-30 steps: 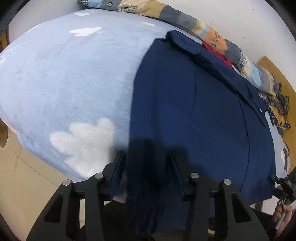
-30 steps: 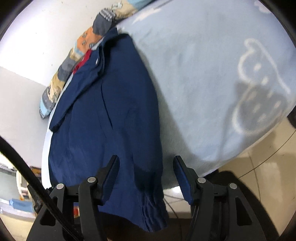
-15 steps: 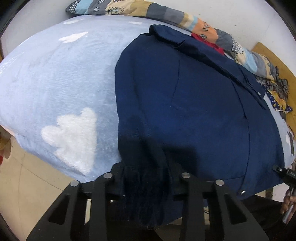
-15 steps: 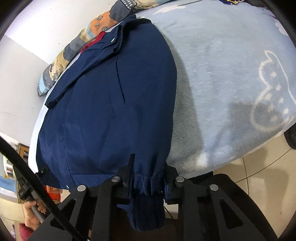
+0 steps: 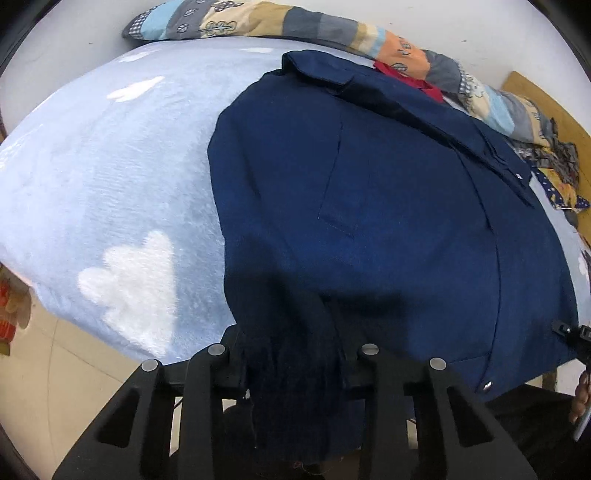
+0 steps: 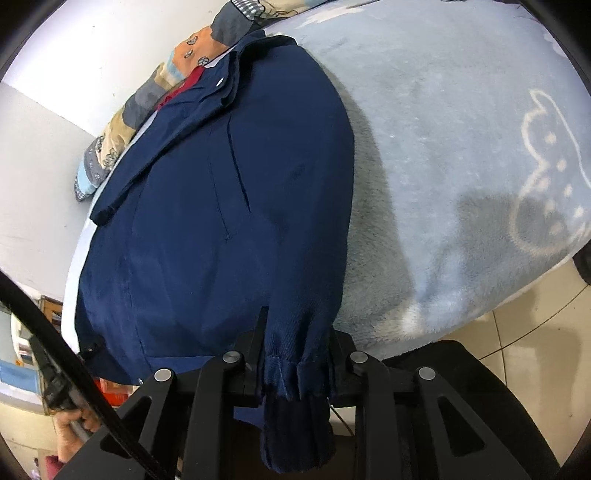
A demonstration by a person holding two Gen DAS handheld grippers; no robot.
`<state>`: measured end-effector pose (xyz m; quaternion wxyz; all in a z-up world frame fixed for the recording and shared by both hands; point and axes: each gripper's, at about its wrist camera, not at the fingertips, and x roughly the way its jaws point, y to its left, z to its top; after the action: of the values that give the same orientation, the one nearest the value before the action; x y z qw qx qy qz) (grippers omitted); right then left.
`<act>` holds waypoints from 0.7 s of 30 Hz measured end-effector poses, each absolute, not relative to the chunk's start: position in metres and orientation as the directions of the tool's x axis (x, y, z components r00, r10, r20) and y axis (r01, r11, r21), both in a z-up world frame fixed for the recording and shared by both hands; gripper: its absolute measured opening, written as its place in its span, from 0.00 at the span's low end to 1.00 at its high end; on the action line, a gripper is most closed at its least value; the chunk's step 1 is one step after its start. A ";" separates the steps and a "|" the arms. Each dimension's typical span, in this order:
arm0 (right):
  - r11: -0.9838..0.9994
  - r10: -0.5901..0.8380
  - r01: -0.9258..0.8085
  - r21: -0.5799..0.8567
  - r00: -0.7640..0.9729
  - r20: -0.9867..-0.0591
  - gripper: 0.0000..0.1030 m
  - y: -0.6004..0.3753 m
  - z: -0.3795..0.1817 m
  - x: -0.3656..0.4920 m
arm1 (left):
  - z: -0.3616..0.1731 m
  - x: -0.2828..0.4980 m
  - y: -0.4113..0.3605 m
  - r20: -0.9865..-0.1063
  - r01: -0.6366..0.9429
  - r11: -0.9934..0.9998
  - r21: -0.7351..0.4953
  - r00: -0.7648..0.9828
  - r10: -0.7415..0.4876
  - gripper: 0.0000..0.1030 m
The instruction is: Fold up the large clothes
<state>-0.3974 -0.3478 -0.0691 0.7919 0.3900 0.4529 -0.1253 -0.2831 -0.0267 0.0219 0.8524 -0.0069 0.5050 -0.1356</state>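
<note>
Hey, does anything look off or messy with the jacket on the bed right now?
Nothing looks damaged. The navy jacket lies flat on the cloud-print blanket, collar towards the patchwork quilt. Both sleeve cuffs hang off the bed's near edge, one clamped in the left gripper, the other in the right gripper. A red garment peeks out behind the collar.

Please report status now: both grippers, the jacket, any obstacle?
Left gripper shut on left cuff. Right gripper shut on right cuff. Navy jacket flat on blue blanket. No obstacle seen.
</note>
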 end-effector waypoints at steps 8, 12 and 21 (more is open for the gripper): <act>0.462 0.215 0.650 0.603 0.578 -0.788 0.27 -0.358 -0.079 -0.401 | 0.043 -0.268 -0.057 -0.895 0.201 0.978 -0.061 0.422 -0.143 0.30; 0.473 0.220 0.656 0.588 0.558 -0.800 0.27 -0.347 -0.070 -0.390 | 0.047 -0.259 -0.068 -0.906 0.234 0.972 -0.025 0.405 -0.121 0.30; 0.497 0.227 0.622 0.605 0.580 -0.783 0.28 -0.346 -0.080 -0.395 | 0.039 -0.251 -0.066 -0.889 0.251 0.964 -0.087 0.416 -0.189 0.31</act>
<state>-0.3954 -0.3462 -0.0805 0.7455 0.4837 0.4388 -0.1328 -0.2507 -0.0664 0.0395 0.8410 0.0298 0.5241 -0.1308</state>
